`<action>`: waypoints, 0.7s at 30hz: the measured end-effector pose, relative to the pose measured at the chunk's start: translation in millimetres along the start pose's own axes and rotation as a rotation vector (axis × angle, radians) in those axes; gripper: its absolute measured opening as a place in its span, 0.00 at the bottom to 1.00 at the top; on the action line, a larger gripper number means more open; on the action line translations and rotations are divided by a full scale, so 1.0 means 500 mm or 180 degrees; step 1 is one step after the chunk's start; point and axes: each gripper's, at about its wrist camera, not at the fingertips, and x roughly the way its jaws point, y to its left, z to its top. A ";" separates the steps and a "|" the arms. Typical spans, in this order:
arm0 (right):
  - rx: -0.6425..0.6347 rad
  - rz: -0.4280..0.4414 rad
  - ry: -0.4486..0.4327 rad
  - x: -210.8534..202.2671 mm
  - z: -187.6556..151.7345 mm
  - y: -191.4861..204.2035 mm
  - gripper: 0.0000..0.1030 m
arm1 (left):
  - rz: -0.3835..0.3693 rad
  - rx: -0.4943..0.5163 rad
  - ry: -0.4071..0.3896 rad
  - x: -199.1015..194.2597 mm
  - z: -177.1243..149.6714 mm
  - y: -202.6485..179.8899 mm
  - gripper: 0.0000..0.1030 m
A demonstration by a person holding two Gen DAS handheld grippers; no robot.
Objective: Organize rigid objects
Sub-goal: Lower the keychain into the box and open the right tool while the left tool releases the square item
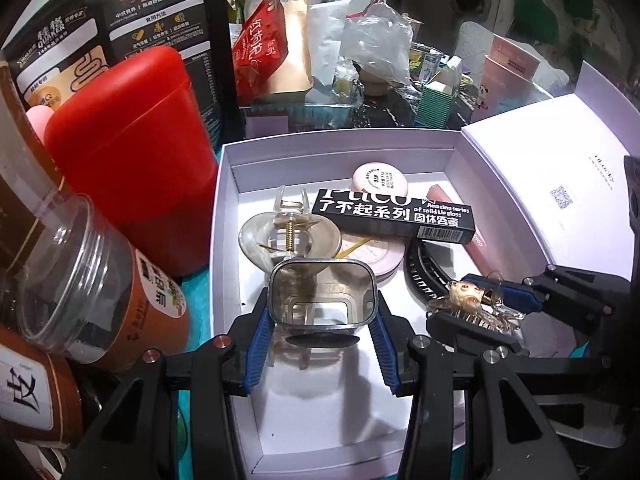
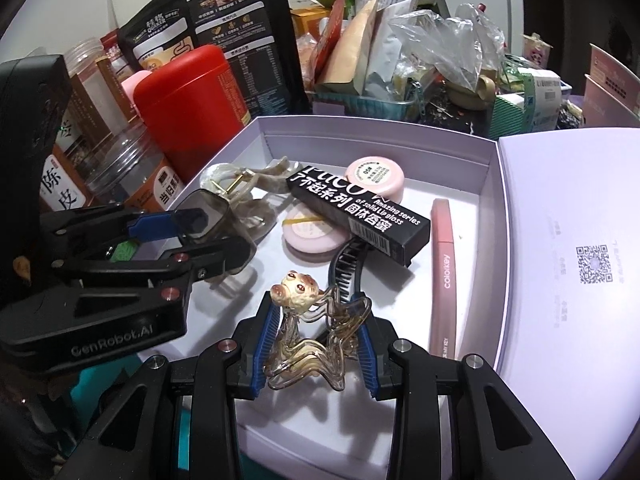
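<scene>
Two tools hover over the white box [image 1: 228, 200], each closed on an item: the left tool [image 1: 322, 320] clamps a smoky rectangular clip [image 1: 322, 296], the right tool [image 2: 314, 354] a decorated hair claw [image 2: 312, 344]. Placing is in hand; each next needs bare floor below it before letting go.

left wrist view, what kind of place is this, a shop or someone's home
Most likely a home: a cluttered table or counter. A white box holding a lip gloss carton and hair clips sits among food bags, a red canister and snack jars.
</scene>
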 end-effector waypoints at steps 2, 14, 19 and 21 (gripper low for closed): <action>-0.0025 -0.0005 0.0002 0.001 0.002 0.000 0.35 | 0.0063 0.0054 -0.0016 -0.001 -0.003 -0.005 0.44; -0.0094 -0.0141 -0.0028 -0.016 0.005 0.000 0.46 | 0.0022 0.0008 0.0009 -0.004 -0.008 -0.004 0.44; -0.0069 -0.0194 -0.0085 -0.038 0.000 0.001 0.52 | -0.0006 -0.0008 0.0058 -0.009 -0.011 -0.004 0.44; -0.0072 -0.0227 -0.0105 -0.046 -0.003 0.001 0.52 | 0.0005 -0.0035 0.0067 -0.010 -0.012 -0.004 0.44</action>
